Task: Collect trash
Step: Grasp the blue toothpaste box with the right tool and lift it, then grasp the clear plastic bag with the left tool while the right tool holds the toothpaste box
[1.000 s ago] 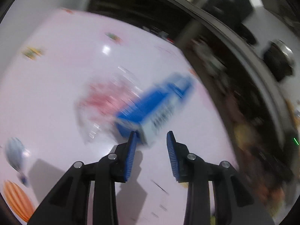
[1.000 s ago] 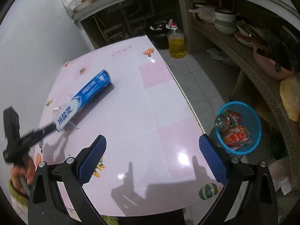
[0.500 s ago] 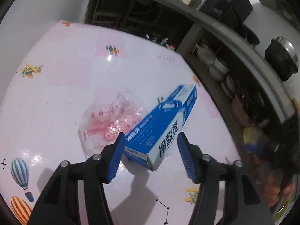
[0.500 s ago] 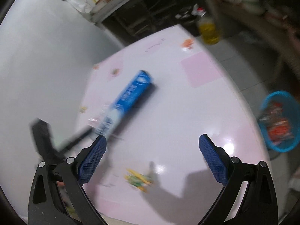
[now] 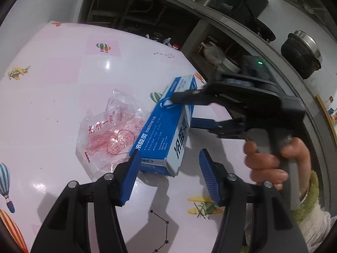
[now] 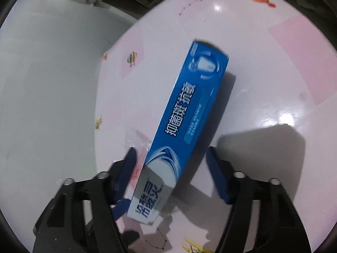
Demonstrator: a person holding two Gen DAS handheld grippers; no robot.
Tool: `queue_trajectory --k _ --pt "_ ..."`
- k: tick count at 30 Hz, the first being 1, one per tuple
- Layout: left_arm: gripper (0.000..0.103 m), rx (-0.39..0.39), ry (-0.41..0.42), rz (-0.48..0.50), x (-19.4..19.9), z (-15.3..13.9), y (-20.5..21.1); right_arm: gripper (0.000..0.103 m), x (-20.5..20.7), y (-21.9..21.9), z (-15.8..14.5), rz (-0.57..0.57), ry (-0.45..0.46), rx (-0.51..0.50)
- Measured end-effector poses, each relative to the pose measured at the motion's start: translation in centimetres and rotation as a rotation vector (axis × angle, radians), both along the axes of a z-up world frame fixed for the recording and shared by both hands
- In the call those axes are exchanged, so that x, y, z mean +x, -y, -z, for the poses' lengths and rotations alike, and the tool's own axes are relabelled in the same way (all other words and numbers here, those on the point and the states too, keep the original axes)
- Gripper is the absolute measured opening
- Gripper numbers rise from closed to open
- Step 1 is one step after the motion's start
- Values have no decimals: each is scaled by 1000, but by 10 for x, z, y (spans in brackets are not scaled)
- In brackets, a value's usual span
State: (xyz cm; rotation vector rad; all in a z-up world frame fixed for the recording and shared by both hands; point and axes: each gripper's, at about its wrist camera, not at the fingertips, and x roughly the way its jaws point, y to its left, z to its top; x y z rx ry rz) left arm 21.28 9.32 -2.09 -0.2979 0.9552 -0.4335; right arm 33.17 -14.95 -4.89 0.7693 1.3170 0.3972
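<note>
Toothpaste box (image 5: 166, 135), blue and white with Chinese lettering, lies on the pink tabletop (image 5: 63, 84), one end over a crumpled clear bag (image 5: 105, 141) with red print. Left claw (image 5: 168, 177) spread around its near end, not pressing. Right claw (image 6: 170, 168), just narrowed, straddles the box, pads apart.

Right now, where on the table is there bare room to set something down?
Free: the pink table beyond the clear plastic bag, toward the far edge. Crowded: around the blue toothpaste box, where the bag, the left gripper and the right gripper converge.
</note>
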Motion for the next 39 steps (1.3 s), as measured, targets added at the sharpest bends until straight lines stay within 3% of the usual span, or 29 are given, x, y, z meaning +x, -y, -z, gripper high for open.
queue_trajectory --k 4,13,18,20,28,34,39 --pt "55 -30 5 12 -3 0 -2 39 -4 -5 2 24 -11 44" --pt "56 -53 102 -14 -16 -24 -30 35 -16 26 -16 28 44 133" --pt "64 21 109 -43 -6 -26 -38 35 -40 48 -23 -25 71 158" --pt "70 56 103 -24 1 -24 -33 35 -49 52 -22 -41 70 173" --pt "72 238 147 82 40 -17 2 35 -83 41 -3 -153 32 150" --pt "73 262 41 130 63 7 13 38 -88 38 -1 -168 29 160" --pt "73 193 -12 182 48 7 16 41 -75 42 3 -178 8 162"
